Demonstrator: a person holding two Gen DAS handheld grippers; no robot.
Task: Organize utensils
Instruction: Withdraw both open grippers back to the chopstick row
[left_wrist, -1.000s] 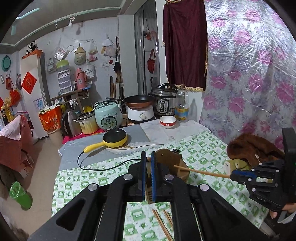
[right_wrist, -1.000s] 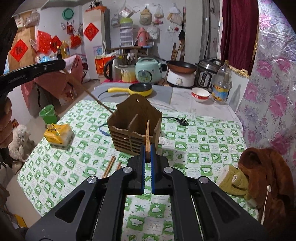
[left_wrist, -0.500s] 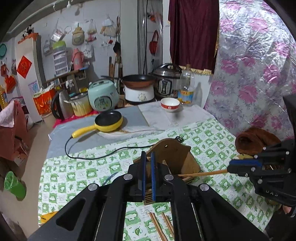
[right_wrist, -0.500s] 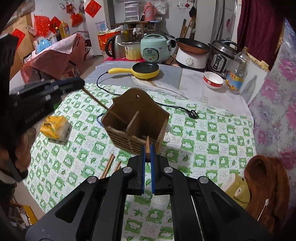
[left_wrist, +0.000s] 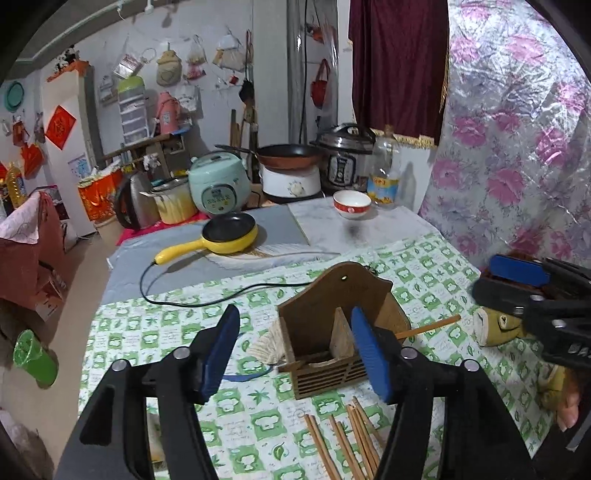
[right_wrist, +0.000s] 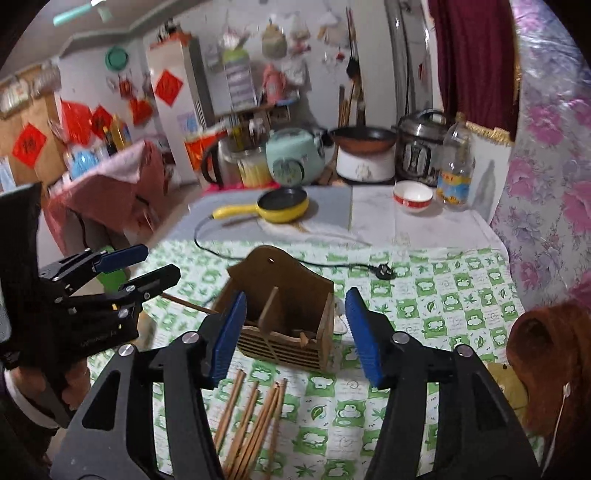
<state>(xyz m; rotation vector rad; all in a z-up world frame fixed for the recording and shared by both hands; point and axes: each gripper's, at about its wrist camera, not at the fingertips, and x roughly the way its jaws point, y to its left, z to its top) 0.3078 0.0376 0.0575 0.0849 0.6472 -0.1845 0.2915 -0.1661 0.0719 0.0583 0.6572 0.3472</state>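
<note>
Both of your grippers are opening right now, jaws spreading, nothing between the pads. Left gripper (left_wrist: 295, 354) frames the holder; right gripper (right_wrist: 295, 332) does the same from the other side.

Brown wooden 2-compartment utensil holder with slatted front (left_wrist: 332, 332) stands upright on the green-and-white checked tablecloth (left_wrist: 166, 332), dead ahead at 12 o'clock of each gripper. 1 thin wooden chopstick (left_wrist: 428, 326) leans out of it toward 3 o'clock in the left view; in the right view another (right_wrist: 188, 303) pokes out toward 9 o'clock.

Loose bundle of wooden chopsticks (right_wrist: 255, 417) lies flat on the cloth at 6 o'clock of the holder, just in front of it.

Handling judgement: sticks look light, stiff, smooth, likely to roll or pivot in a pinch. Take 1 near its middle, pads across the shaft, so it does not swing. They lie close together and partly crossed; pick an outer one. Holder looks light enough to slide if you bump it.
</note>
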